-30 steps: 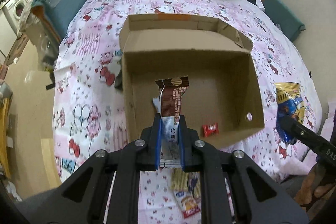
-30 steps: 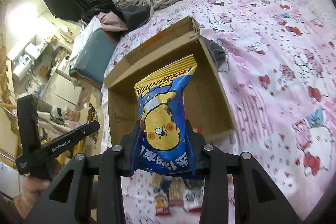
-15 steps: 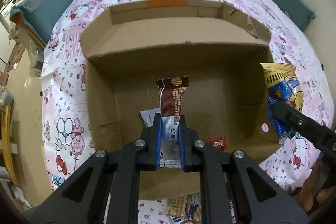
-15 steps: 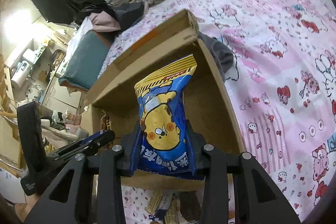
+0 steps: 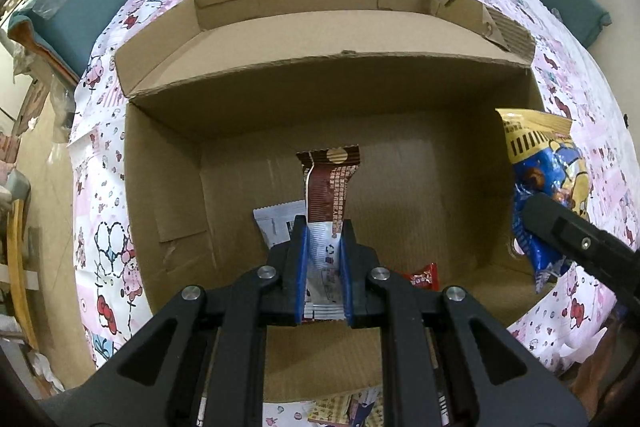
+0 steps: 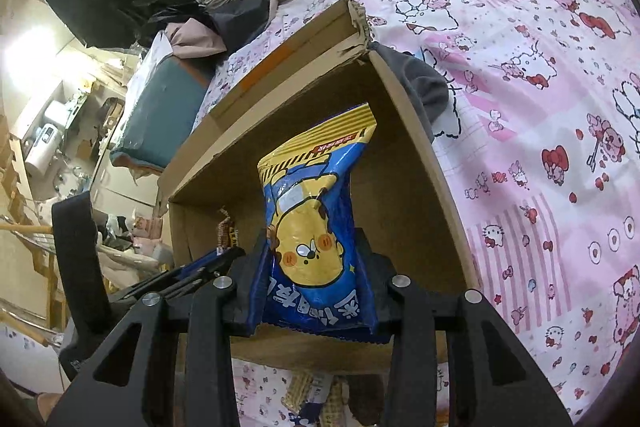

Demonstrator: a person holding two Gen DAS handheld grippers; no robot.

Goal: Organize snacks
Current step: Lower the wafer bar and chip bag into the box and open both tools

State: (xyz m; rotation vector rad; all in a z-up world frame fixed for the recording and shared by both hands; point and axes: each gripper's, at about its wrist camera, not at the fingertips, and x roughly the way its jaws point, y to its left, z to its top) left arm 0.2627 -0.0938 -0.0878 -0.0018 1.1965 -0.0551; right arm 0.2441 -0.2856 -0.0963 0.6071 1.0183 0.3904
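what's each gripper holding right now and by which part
Left gripper pinches the brown wrapper bar by its white lower end. Right gripper clamps the blue-yellow snack bag across its lower half.

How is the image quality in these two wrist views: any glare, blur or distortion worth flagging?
Left wrist view: strong fisheye bending of the cardboard box rim, dark corner vignette, brown wrapper sharp, box floor evenly lit with soft shadow under the far wall. Right wrist view: blown-out bright patch at upper left, mild glare on the blue chip bag, bedsheet print clear though curved.
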